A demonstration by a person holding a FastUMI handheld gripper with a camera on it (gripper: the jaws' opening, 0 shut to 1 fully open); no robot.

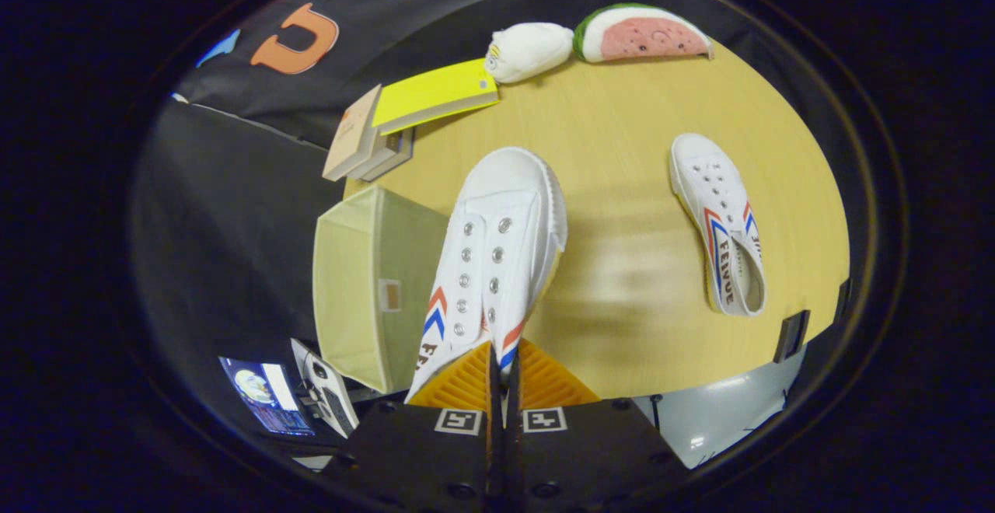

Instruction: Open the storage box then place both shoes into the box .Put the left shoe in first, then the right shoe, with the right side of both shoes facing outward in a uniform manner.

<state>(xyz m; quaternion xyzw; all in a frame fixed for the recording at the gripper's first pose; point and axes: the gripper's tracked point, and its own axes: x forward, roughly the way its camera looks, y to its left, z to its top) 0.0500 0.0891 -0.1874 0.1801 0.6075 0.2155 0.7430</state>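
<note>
My gripper (501,373) is shut on a white canvas shoe (497,256) with red and blue chevrons, pinching its heel collar. The shoe hangs above the table with its toe pointing away from the fingers. Just left of it stands the open pale green storage box (365,280), and the shoe's side overlaps the box's right rim. The second white shoe (719,221) lies on its side on the wooden table (622,186), to the right and well apart from the fingers.
Beyond the held shoe a yellow lid or card (435,93) rests on stacked small boxes (361,140). A white plush (528,50) and a watermelon plush (641,35) lie at the table's far edge. A laptop (264,396) sits below the box's left side.
</note>
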